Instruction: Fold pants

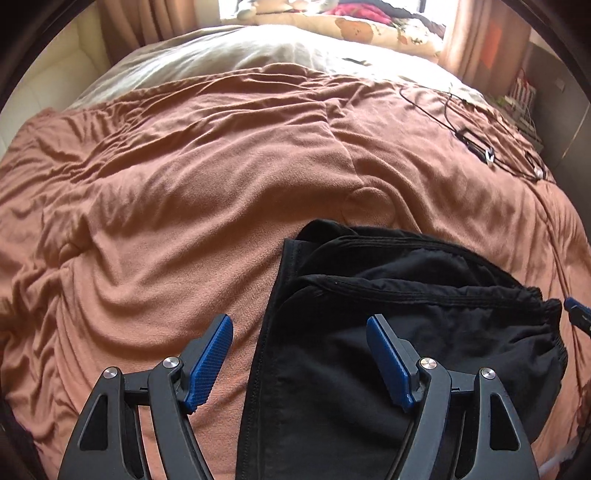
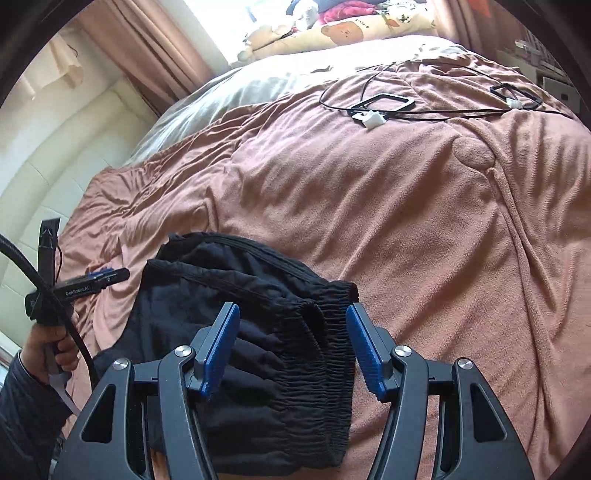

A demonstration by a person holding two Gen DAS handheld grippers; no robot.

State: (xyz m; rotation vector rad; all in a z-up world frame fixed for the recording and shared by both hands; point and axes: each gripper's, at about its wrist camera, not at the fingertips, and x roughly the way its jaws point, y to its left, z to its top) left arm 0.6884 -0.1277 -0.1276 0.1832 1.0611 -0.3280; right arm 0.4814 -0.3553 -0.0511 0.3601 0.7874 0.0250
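The black pants [image 1: 388, 332] lie folded in a stack on the brown blanket [image 1: 184, 184]. My left gripper [image 1: 300, 325] is open above the stack's left edge, one blue pad over the blanket and one over the pants. My right gripper [image 2: 292, 314] is open over the elastic waistband end of the pants [image 2: 258, 332], holding nothing. The left gripper also shows in the right wrist view [image 2: 99, 278], at the far left beside the pants. The right gripper's tip shows at the right edge of the left wrist view [image 1: 576, 310].
Black cables with white connectors [image 2: 373, 110] lie on the blanket at the far right; they also show in the left wrist view [image 1: 476, 144]. A white sheet [image 1: 240, 55] and patterned pillows [image 2: 369, 29] are at the bed's far end. A cream headboard [image 2: 55, 166] is at left.
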